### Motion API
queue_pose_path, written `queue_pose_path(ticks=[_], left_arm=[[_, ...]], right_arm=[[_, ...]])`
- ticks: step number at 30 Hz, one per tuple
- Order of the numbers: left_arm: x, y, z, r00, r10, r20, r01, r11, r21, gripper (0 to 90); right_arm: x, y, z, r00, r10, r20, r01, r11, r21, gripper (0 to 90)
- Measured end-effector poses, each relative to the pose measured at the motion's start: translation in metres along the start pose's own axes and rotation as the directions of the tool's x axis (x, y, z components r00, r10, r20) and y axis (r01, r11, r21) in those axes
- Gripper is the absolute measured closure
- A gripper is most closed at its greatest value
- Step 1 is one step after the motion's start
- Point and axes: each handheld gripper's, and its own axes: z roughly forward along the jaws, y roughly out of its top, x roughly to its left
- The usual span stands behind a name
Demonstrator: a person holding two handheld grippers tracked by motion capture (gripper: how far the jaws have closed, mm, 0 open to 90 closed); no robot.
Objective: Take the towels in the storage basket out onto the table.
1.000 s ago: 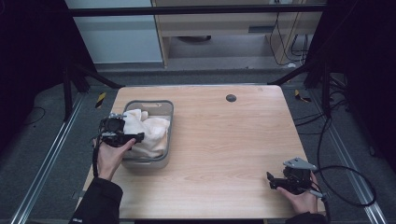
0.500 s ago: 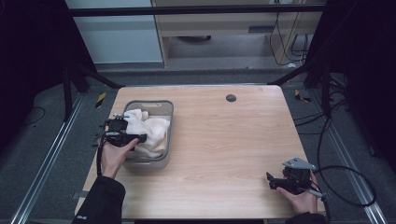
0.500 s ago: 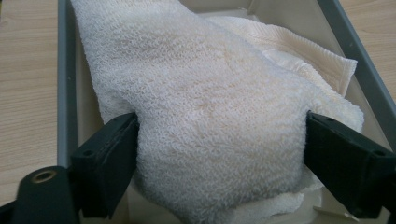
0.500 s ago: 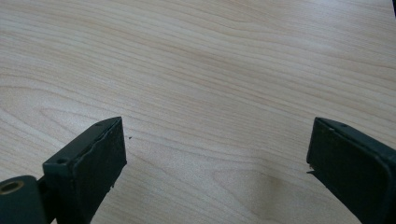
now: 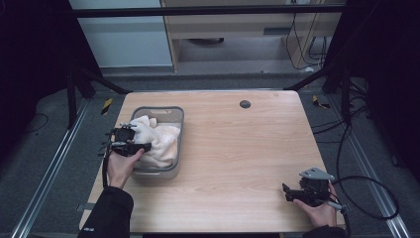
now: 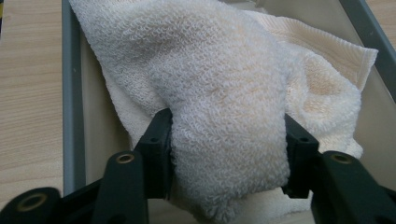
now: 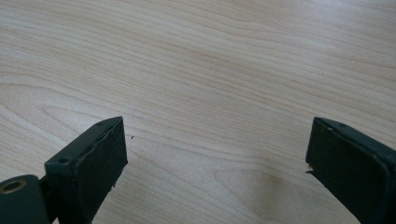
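Two jaws of the left hand-held gripper (image 6: 227, 154) now clamp a towel (image 6: 224, 93) fold, drawn nearer the bin's (image 5: 179, 113) front; lifting likely follows. Right hand-held gripper (image 7: 217, 168) waits wide open, empty.

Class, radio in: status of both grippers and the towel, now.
Left gripper shut on towel in grey bin. Right gripper open, low over bare table. Nothing obstructing.

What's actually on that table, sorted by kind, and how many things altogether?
Towel: 1
Grey bin: 1
Hand-held tools: 2, left tool and right tool
Total: 4
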Motion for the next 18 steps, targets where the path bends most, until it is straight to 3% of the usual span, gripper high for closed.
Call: queue_pose_path(ticks=[9, 18], left_arm=[[-0.003, 0.002, -0.015, 0.9990, 0.043, 0.012, -0.042, 0.9974, -0.059, 56.9], [-0.010, 0.014, -0.050, 0.9954, 0.094, 0.018, -0.090, 0.9853, -0.145, 57.5]], right_arm=[[0.000, 0.000, 0.000, 1.0000, -0.001, -0.002, 0.001, 1.000, 0.001, 5.7], [0.000, 0.000, 0.000, 1.0000, -0.002, 0.000, 0.002, 1.000, 0.001, 5.7]])
